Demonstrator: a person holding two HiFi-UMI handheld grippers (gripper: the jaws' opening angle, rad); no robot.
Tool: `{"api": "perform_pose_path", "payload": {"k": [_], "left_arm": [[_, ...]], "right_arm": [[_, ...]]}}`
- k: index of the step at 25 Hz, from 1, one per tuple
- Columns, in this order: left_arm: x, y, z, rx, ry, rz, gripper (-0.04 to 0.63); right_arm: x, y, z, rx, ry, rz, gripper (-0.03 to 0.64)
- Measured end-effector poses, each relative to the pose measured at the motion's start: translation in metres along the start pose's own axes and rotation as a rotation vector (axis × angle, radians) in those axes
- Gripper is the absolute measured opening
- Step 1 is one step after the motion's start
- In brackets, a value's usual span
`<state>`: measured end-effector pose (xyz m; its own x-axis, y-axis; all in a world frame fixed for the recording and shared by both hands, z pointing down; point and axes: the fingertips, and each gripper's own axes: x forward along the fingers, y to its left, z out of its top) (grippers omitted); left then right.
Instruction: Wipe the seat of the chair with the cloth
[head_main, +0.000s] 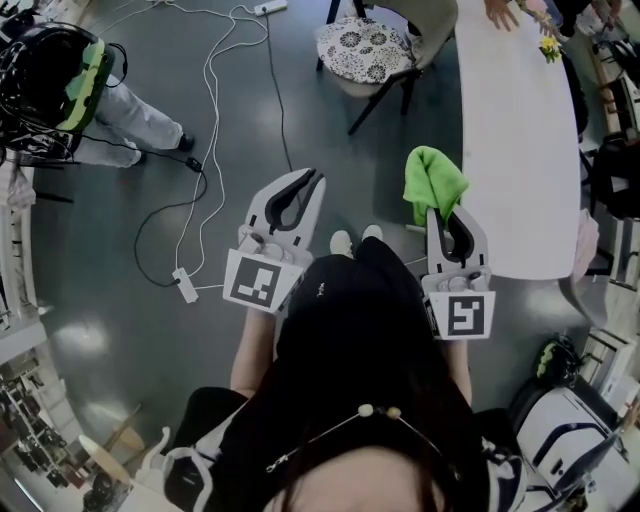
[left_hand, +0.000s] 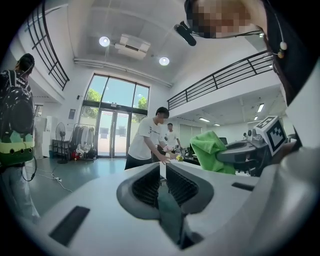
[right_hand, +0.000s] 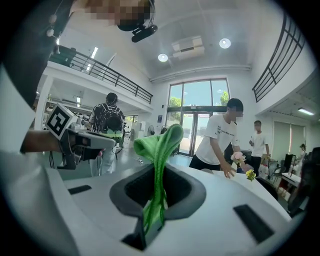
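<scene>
We grip the green cloth (head_main: 433, 182), soft, light and limp, by a pinched fold in the clamped right claw (head_main: 452, 215), its bulk flopping beyond the tips, while the left claw (head_main: 306, 182) is closed and empty and the chair (head_main: 365, 50) stands well ahead of both.

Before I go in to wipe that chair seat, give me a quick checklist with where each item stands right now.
1. Cloth held: ok. The green cloth is pinched in the right claw, with its free end sticking out past the tips.
2. Left claw free: ok. Its jaws are nearly together with nothing between them.
3. Chair within reach: not ok. It stands ahead across the floor, apart from both claws.
4. Seat bare: not ok. A patterned cushion covers it.
5. Path ahead: ok. The cables lie to the left and the white table to the right.
</scene>
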<state>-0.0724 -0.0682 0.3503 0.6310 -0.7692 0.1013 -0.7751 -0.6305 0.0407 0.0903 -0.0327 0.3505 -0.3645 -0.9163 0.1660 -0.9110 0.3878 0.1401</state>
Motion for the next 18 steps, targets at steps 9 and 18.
{"api": "perform_pose_path", "payload": {"k": [9,18], "left_arm": [[0.003,-0.013,-0.001,0.004,0.005,-0.034,0.041],[-0.002,-0.016,-0.003,0.004,0.008,-0.021,0.041]], "right_arm": [[-0.01,-0.004,-0.001,0.002,0.002,-0.02,0.041],[-0.013,-0.001,-0.004,0.001,0.003,-0.003,0.041]]}}
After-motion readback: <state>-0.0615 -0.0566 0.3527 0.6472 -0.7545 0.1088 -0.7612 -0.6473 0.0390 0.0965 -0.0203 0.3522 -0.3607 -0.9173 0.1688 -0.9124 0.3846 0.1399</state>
